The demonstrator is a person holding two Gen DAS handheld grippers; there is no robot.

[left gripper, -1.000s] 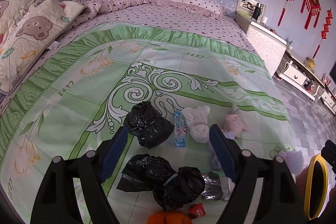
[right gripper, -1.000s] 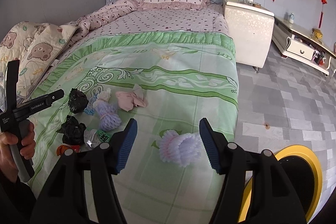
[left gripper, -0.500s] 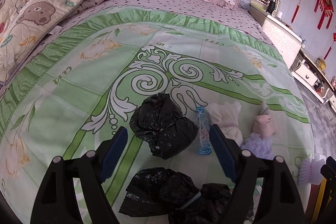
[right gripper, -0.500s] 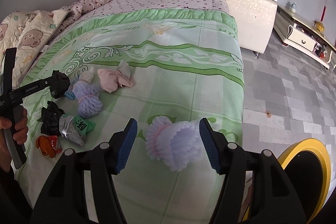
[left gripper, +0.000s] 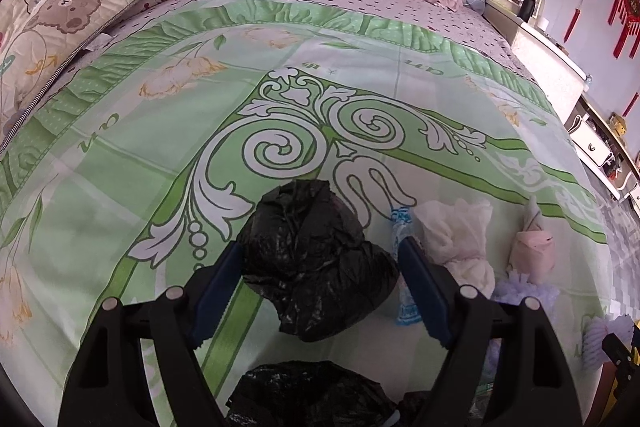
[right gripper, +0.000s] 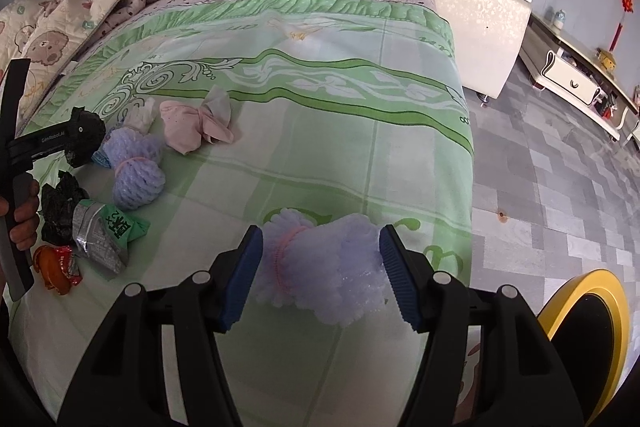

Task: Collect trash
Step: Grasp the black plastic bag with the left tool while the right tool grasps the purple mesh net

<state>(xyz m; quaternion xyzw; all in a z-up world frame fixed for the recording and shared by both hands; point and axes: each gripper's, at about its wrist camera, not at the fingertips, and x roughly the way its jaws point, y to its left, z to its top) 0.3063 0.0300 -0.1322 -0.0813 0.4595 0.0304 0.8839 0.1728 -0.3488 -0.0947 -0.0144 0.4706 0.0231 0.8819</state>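
Note:
Trash lies on the green patterned bed cover (left gripper: 160,155). My left gripper (left gripper: 320,291) is open, its blue pads on either side of a crumpled black plastic bag (left gripper: 316,259). A second black bag (left gripper: 312,399) lies nearer me. My right gripper (right gripper: 320,279) is open around a lilac foam net (right gripper: 328,271), pads beside it. In the right wrist view, the left gripper (right gripper: 76,141) shows at the far left by the black bag. A second lilac foam net (right gripper: 136,175), a pink wad (right gripper: 192,127), a silver-green wrapper (right gripper: 104,231) and an orange-red wrapper (right gripper: 56,263) lie between.
A small plastic bottle (left gripper: 404,267) and a white wad (left gripper: 464,239) lie right of the black bag. A yellow-rimmed bin (right gripper: 584,319) stands on the grey floor at the bed's right. A white nightstand (right gripper: 476,23) and a low cabinet (right gripper: 576,67) stand beyond.
Both grippers have moved forward and down. The left now straddles the black bag; the right now straddles the lilac foam net. Both stay open.

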